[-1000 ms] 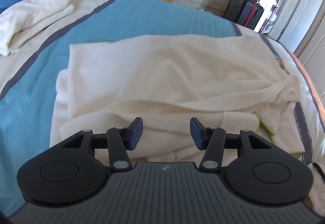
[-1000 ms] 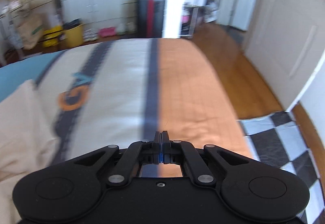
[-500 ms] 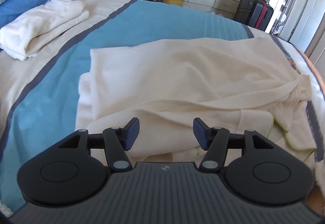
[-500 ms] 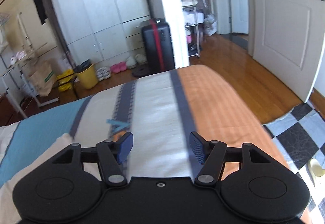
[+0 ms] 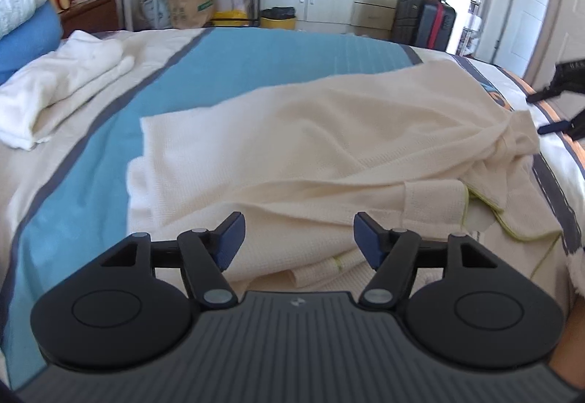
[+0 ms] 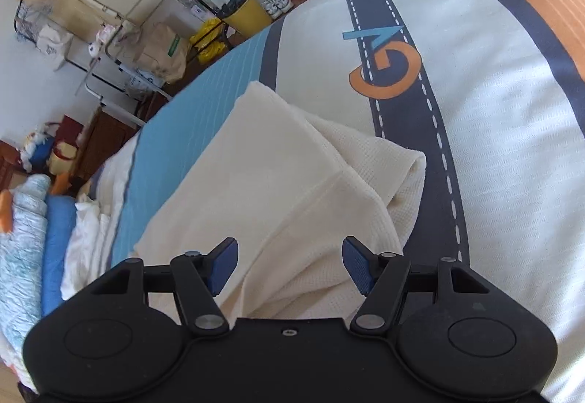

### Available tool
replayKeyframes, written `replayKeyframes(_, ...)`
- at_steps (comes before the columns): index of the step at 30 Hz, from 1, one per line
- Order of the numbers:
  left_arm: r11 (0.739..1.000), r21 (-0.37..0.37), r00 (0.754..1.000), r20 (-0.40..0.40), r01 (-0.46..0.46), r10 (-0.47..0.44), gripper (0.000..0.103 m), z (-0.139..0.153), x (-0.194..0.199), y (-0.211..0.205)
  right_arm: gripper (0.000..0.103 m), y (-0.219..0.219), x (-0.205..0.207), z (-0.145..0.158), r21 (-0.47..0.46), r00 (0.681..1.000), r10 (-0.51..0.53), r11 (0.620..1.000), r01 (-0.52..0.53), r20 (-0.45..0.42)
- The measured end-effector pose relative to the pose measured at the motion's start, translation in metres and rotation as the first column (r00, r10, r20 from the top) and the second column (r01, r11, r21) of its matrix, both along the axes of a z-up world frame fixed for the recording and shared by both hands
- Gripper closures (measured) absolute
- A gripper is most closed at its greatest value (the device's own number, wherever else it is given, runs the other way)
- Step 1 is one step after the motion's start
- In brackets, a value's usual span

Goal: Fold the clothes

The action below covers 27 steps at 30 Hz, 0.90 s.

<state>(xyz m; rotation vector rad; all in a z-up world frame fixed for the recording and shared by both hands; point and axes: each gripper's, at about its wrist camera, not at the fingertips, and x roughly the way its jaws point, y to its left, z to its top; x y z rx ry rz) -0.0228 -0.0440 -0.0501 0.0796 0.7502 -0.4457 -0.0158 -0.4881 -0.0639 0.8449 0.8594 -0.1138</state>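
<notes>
Both tongs stand spread with nothing between their pads. The left tongs (image 5: 296, 238) have just been opening wider, hovering above the near, bunched edge of the cream waffle-knit garment (image 5: 329, 132); the right tongs (image 6: 289, 264), pressed together a second ago over bare bedcover, have sprung apart and now look down on the garment's far-right corner (image 6: 278, 161), where before they saw only the striped bedspread (image 6: 493, 132) and the floor. In the left view the right tongs show at the far right edge, just beyond the cloth. That reads as a release followed by a reach for a fresh grip, so another fold is likely being set up.

Ahead of the left tongs the garment lies flat on the bed, its long axis running across from left to right, with a straight folded edge at the far left and a rumpled sleeve or hem with yellow-green trim (image 5: 486, 198) toward the right. A folded white item (image 5: 62, 92) sits well apart, far left.
</notes>
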Motion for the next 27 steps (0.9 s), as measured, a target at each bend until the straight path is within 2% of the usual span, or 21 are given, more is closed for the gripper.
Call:
replayKeyframes(3, 0.998, 0.063, 1.000, -0.014, 0.028, -0.027, 0.037, -0.012, -0.002, -0.011, 0.034, -0.015, -0.013, 0.000, 0.046, 0.999, -0.049, 0.998, 0.048, 0.018)
replayKeyframes(5, 0.997, 0.065, 0.999, -0.031, 0.031, -0.029, 0.037, -0.013, -0.002, -0.012, 0.034, -0.024, -0.016, 0.000, 0.041, 0.997, -0.080, 0.996, 0.080, 0.004)
replayKeyframes(7, 0.994, -0.110, 0.994, -0.113, -0.019, 0.006, 0.037, -0.007, 0.008, 0.008, 0.034, -0.023, -0.015, 0.003, -0.067, 0.997, -0.079, 0.995, 0.077, -0.021)
replayKeyframes(9, 0.949, -0.293, 0.975, -0.219, -0.113, 0.049, 0.037, -0.005, 0.022, 0.034, 0.034, -0.015, -0.012, 0.004, -0.218, 0.996, -0.062, 0.975, 0.047, -0.062)
replayKeyframes(10, 0.941, -0.304, 0.970, -0.232, -0.147, 0.077, 0.037, -0.006, 0.026, 0.041, 0.034, -0.011, -0.010, 0.004, -0.293, 0.995, -0.054, 0.956, 0.027, -0.085)
replayKeyframes(11, 0.950, -0.264, 0.971, -0.212, -0.164, 0.108, 0.037, -0.009, 0.027, 0.045, 0.034, -0.008, -0.007, 0.003, -0.336, 0.994, -0.040, 0.942, 0.003, -0.104)
replayKeyframes(14, 0.963, -0.165, 0.968, -0.172, -0.214, 0.185, 0.037, -0.022, 0.030, 0.055, 0.035, -0.003, 0.004, -0.005, -0.327, 0.992, 0.042, 0.941, -0.080, -0.121)
replayKeyframes(16, 0.953, -0.180, 0.952, -0.231, -0.243, 0.199, 0.037, -0.037, 0.031, 0.062, 0.035, 0.002, 0.014, -0.008, -0.369, 0.988, 0.091, 0.920, -0.131, -0.124)
replayKeyframes(17, 0.948, -0.198, 0.951, -0.237, -0.249, 0.200, 0.037, -0.041, 0.031, 0.063, 0.049, 0.006, 0.021, -0.010, -0.408, 0.986, 0.116, 0.899, -0.156, -0.121)
replayKeyframes(19, 0.955, -0.176, 0.957, -0.210, -0.238, 0.199, 0.037, -0.038, 0.030, 0.059, 0.096, 0.019, 0.034, -0.008, -0.487, 0.970, 0.205, 0.838, -0.245, -0.134)
replayKeyframes(20, 0.961, -0.157, 0.961, -0.196, -0.229, 0.197, 0.037, -0.035, 0.029, 0.056, 0.098, 0.026, 0.036, -0.005, -0.524, 0.959, 0.250, 0.803, -0.283, -0.134)
replayKeyframes(21, 0.965, -0.143, 0.964, -0.182, -0.221, 0.194, 0.037, -0.032, 0.029, 0.053, 0.098, 0.032, 0.034, 0.002, -0.552, 0.954, 0.279, 0.782, -0.291, -0.109)
replayKeyframes(22, 0.965, -0.146, 0.967, -0.169, -0.216, 0.191, 0.037, -0.028, 0.027, 0.054, 0.098, 0.035, 0.026, 0.014, -0.569, 0.956, 0.290, 0.778, -0.267, -0.052)
replayKeyframes(25, 0.967, -0.149, 0.974, -0.123, -0.205, 0.188, 0.037, -0.017, 0.021, 0.057, 0.098, 0.034, -0.009, 0.053, -0.591, 0.947, 0.272, 0.797, -0.123, 0.169)
replayKeyframes(27, 0.968, -0.148, 0.978, -0.081, -0.201, 0.191, 0.036, -0.011, 0.016, 0.060, 0.098, 0.027, -0.034, 0.071, -0.597, 0.940, 0.216, 0.802, -0.016, 0.265)
